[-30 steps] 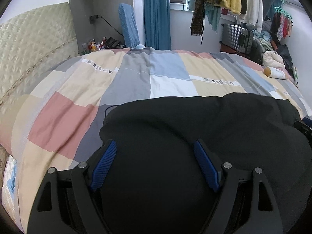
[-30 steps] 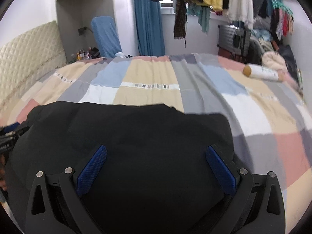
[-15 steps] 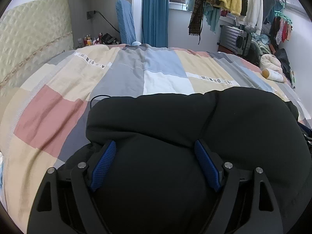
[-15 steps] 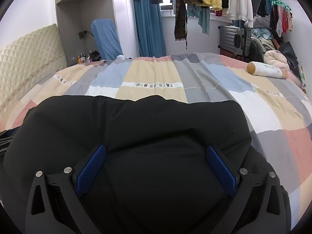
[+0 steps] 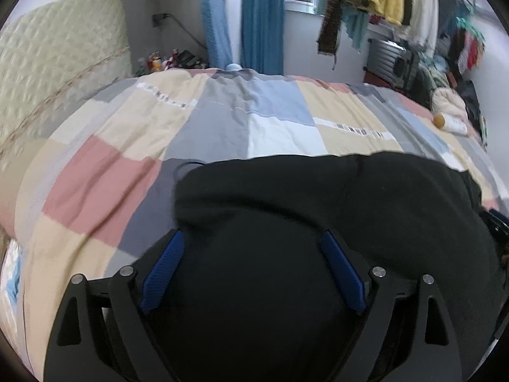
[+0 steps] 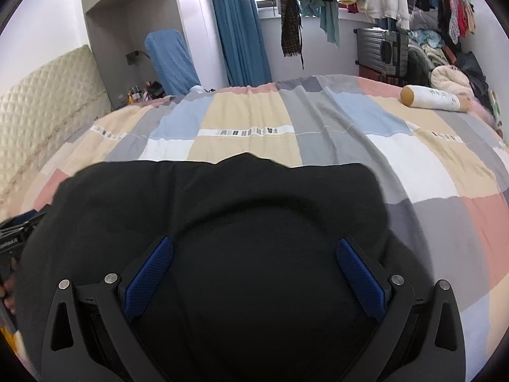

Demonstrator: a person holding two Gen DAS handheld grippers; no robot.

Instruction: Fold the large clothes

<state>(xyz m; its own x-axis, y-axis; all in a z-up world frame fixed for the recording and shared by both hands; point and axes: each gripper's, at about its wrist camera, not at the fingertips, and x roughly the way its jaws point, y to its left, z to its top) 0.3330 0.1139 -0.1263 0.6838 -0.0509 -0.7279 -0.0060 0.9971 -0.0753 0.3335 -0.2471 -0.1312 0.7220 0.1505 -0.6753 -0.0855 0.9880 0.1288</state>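
the black garment (image 5: 318, 210) is lying bunched on the bed (image 5: 222, 127), filling the gap under both the left tongs (image 5: 251, 242) and right tongs (image 6: 254, 248), both spread apart, seemingly not clamping it.

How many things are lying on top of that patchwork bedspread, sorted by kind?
Black garment: 1
Cylinder pillow with tan end: 1
Total: 2, on the patchwork bedspread
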